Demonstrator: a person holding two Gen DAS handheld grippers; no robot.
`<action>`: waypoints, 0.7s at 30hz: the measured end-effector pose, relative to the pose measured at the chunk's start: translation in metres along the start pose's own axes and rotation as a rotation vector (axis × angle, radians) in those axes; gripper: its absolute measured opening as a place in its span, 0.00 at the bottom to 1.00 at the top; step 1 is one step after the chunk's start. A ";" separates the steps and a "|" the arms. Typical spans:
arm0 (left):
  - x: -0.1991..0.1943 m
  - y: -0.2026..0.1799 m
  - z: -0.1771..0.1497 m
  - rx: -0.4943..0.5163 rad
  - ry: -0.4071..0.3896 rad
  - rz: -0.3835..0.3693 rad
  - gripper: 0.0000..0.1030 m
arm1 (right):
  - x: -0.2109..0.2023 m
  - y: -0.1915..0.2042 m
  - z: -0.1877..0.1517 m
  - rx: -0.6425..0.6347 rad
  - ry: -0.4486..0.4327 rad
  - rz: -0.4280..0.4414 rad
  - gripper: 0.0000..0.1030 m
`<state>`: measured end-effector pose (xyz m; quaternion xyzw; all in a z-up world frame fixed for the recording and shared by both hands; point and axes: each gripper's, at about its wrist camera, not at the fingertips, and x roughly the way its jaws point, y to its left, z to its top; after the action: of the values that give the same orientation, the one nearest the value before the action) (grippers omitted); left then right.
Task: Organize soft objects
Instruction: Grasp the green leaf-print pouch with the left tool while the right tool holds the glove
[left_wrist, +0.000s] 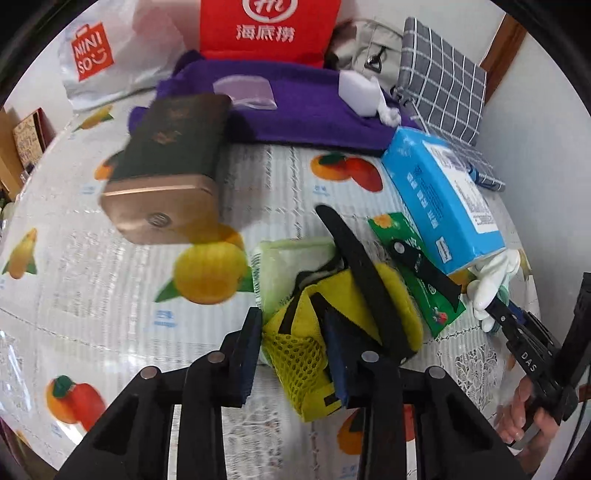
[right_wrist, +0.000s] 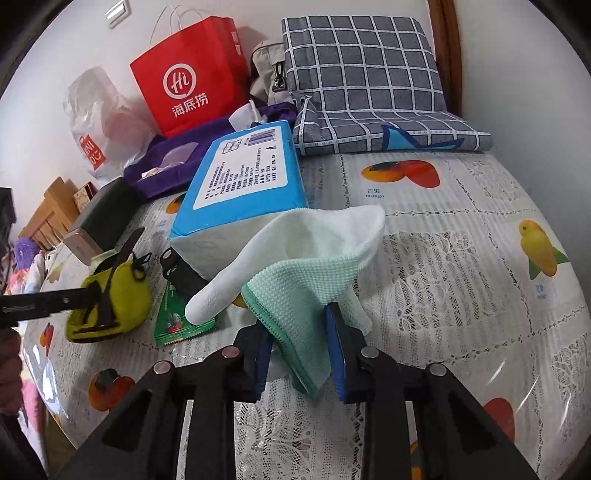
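Note:
A yellow mesh pouch (left_wrist: 295, 350) with black straps lies on a pale green pad (left_wrist: 284, 266) on the fruit-print tablecloth (left_wrist: 110, 288). My left gripper (left_wrist: 293, 332) is shut on the pouch, its blue pads pressing the mesh edge from both sides. In the right wrist view the same pouch (right_wrist: 122, 291) sits at the left, with the left gripper (right_wrist: 96, 295) reaching into it. My right gripper (right_wrist: 299, 332) is shut on a folded mint and white cloth (right_wrist: 310, 258), which hangs lifted above the table. That cloth (left_wrist: 491, 284) and the right gripper (left_wrist: 506, 317) also show at the right of the left wrist view.
A blue tissue pack (right_wrist: 243, 184) lies just behind the cloth, with a green sachet (right_wrist: 177, 321) and a black clip (right_wrist: 181, 273) beside it. Farther back are a dark box with a copper end (left_wrist: 166, 166), a purple towel (left_wrist: 295, 110), a red paper bag (right_wrist: 188, 81) and a checked grey cushion (right_wrist: 362, 85).

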<state>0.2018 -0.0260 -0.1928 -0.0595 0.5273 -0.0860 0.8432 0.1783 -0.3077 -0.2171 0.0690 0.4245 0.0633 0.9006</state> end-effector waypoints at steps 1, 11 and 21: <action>-0.004 0.005 0.000 -0.009 -0.004 -0.013 0.30 | 0.000 0.001 0.000 0.000 0.000 -0.004 0.27; -0.026 0.060 -0.012 -0.095 -0.017 -0.063 0.31 | -0.005 0.005 -0.002 0.012 0.008 -0.024 0.21; -0.032 0.085 -0.001 -0.153 -0.083 -0.051 0.64 | -0.012 0.014 -0.009 -0.025 0.036 -0.057 0.19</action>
<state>0.1939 0.0635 -0.1819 -0.1408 0.4952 -0.0642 0.8549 0.1628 -0.2950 -0.2113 0.0447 0.4414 0.0442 0.8951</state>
